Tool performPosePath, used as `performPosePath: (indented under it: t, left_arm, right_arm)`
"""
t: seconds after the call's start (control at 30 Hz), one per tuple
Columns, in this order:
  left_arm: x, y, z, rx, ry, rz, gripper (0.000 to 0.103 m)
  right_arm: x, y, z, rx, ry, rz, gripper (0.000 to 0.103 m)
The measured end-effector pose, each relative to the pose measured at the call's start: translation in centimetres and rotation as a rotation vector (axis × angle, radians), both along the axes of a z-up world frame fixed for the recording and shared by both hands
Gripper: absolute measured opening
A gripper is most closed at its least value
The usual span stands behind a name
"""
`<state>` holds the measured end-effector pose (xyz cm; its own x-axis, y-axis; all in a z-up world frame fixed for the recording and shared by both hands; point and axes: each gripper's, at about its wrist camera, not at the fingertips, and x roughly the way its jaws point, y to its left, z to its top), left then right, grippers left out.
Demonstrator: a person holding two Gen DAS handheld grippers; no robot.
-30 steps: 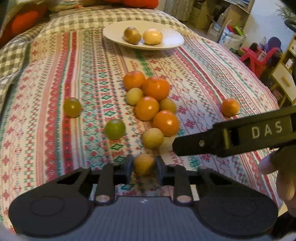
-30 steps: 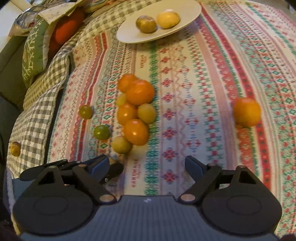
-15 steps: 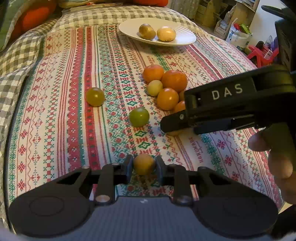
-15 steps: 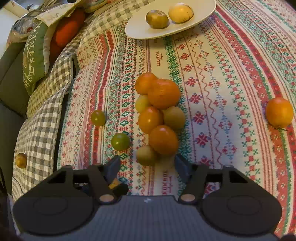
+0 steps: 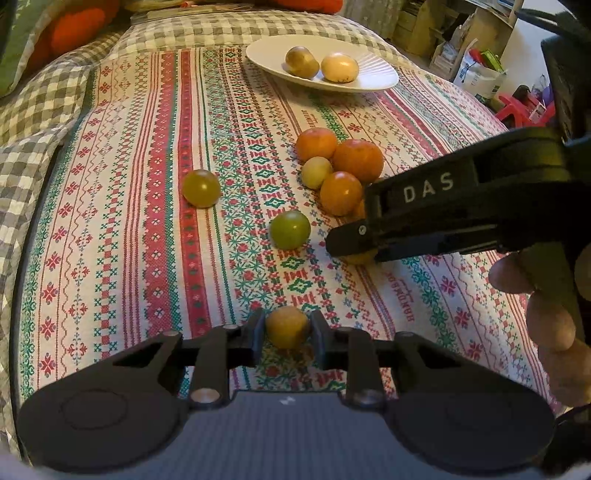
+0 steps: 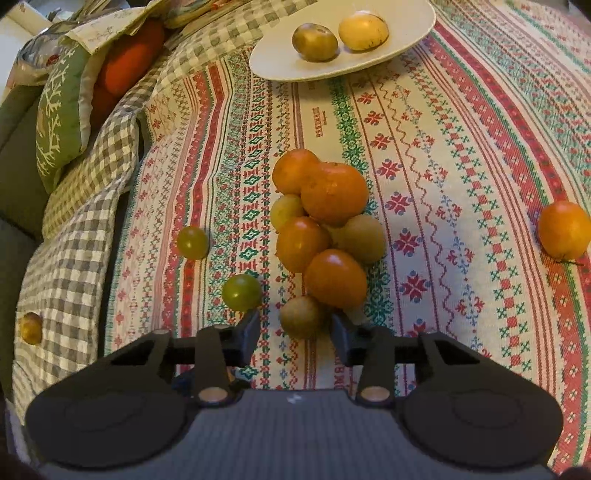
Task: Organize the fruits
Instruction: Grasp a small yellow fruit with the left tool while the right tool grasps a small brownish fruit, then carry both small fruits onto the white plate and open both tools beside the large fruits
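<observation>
My left gripper (image 5: 287,328) is shut on a small yellow fruit (image 5: 286,326), held above the patterned cloth. My right gripper (image 6: 295,326) is open, with its fingers on either side of another small yellow fruit (image 6: 300,316) at the near end of the fruit pile (image 6: 325,218). The pile holds several orange and yellow fruits. The right gripper also shows from the side in the left wrist view (image 5: 354,236). A white plate (image 6: 280,66) at the far end holds a brownish fruit (image 6: 314,41) and a yellow fruit (image 6: 364,29).
Two green fruits (image 6: 242,291) (image 6: 192,242) lie left of the pile. A lone orange fruit (image 6: 563,229) lies at the right. A small yellow fruit (image 6: 30,328) rests on the checked blanket at the left. Cushions (image 6: 74,107) are at the back left.
My right gripper has moved forward to the pile and narrowed around the near yellow fruit. My left gripper has drifted left and closer, still holding its fruit.
</observation>
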<state>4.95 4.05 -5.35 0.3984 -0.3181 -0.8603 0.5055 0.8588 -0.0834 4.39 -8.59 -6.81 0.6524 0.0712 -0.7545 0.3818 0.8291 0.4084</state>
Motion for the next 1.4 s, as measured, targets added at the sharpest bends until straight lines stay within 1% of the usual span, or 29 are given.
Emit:
performPosePath:
  t: [0.07, 0.13, 0.37, 0.57, 0.87, 1.0, 1.4]
  left_arm:
    - [0.0, 0.0, 0.0, 0.001, -0.001, -0.001, 0.003]
    - [0.0, 0.0, 0.0, 0.004, -0.003, -0.003, 0.003]
    - [0.0, -0.1, -0.1, 0.008, -0.004, -0.001, 0.003]
    - [0.0, -0.3, -0.1, 0.014, -0.011, -0.005, 0.003]
    - [-0.3, -1.4, 0.1, -0.001, -0.023, -0.026, 0.003]
    - [-0.5, -1.8, 0.4, -0.005, -0.041, -0.031, 0.003]
    - [-1.0, -3.9, 1.6, -0.031, -0.099, -0.048, 0.003]
  right_arm:
    - [0.1, 0.0, 0.0, -0.011, 0.002, -0.001, 0.032]
    - [0.1, 0.0, 0.0, -0.024, 0.006, -0.005, 0.024]
    - [-0.4, 0.0, 0.1, -0.047, 0.008, 0.034, 0.024]
    - [-1.3, -0.7, 0.7, -0.027, -0.010, 0.043, 0.024]
    - [-2.6, -2.2, 1.0, 0.011, -0.025, 0.018, 0.024]
    - [-3.2, -2.9, 1.3, 0.034, -0.044, 0.005, 0.024]
    - [-4.4, -4.6, 2.5, 0.051, -0.100, -0.019, 0.024]
